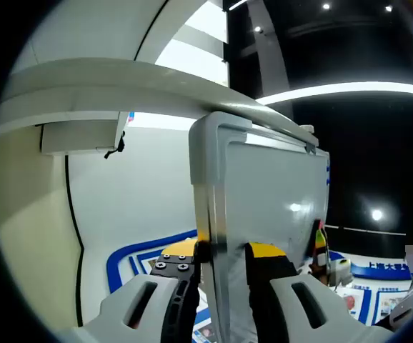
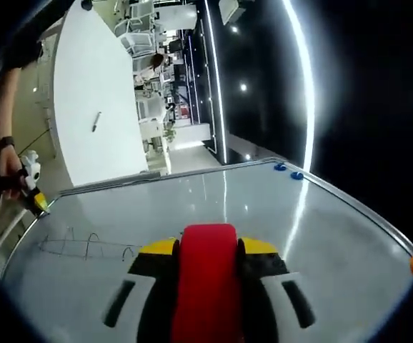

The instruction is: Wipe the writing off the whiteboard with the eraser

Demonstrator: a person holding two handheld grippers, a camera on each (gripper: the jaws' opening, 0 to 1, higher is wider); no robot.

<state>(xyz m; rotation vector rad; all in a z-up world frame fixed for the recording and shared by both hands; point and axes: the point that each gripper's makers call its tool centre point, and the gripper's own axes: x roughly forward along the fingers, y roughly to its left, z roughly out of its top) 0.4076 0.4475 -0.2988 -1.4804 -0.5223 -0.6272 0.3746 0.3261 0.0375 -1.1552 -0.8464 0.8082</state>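
Red and rounded, the eraser (image 2: 206, 282) sits bottom centre, long axis running up toward the whiteboard (image 2: 264, 214), clamped in my right gripper (image 2: 206, 261). Faint scribbles (image 2: 85, 246) lie lower left. My left gripper (image 1: 224, 261) clenches the whiteboard (image 1: 271, 214) edge, board standing upright mid-frame.

The left hand-held gripper (image 1: 223, 263) is clamped on a panel edge; the right hand-held gripper (image 2: 208, 251) pinches a red block.
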